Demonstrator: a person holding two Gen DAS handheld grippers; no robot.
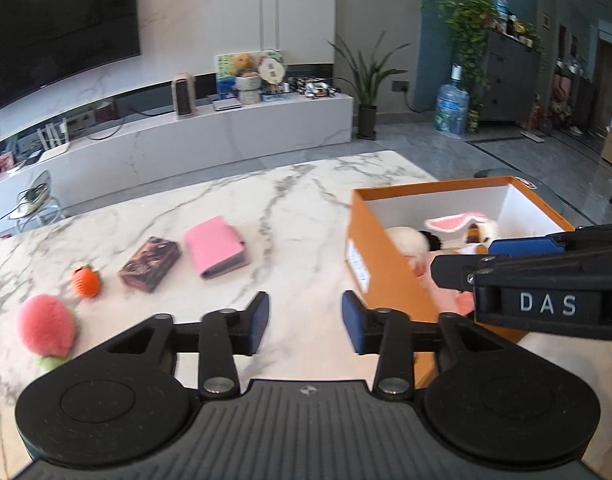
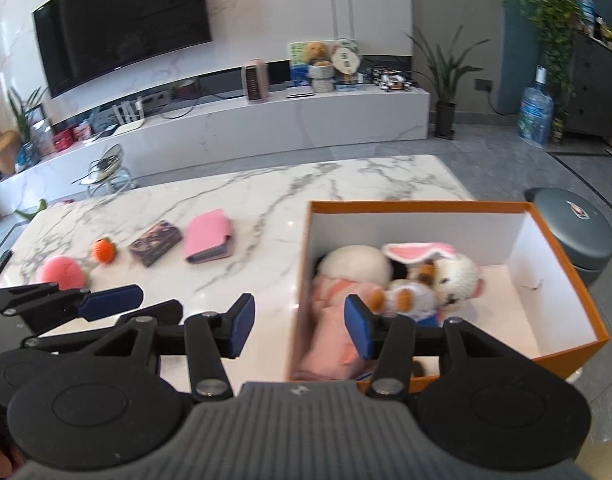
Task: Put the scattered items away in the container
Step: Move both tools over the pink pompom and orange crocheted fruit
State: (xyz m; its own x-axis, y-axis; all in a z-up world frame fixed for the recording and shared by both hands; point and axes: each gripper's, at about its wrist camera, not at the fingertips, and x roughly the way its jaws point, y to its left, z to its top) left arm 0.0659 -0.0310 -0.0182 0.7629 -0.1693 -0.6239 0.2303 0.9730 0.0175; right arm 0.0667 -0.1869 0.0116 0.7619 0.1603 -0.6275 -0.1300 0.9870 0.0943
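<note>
both hand-held grippers hang with fingers apart and hold nothing. the left hand-held gripper (image 1: 306,322) is above the marble surface (image 1: 226,208) just left of the orange box (image 1: 389,280); the right hand-held gripper (image 2: 300,326) straddles the box's near left wall. inside the box lie a white plush bunny (image 2: 445,276) and pink cloth (image 2: 337,320). on the surface, well left of the box, sit a pink wallet (image 1: 216,246), dark card box (image 1: 150,264), orange strawberry toy (image 1: 86,280) and pink peach plush (image 1: 46,326).
</note>
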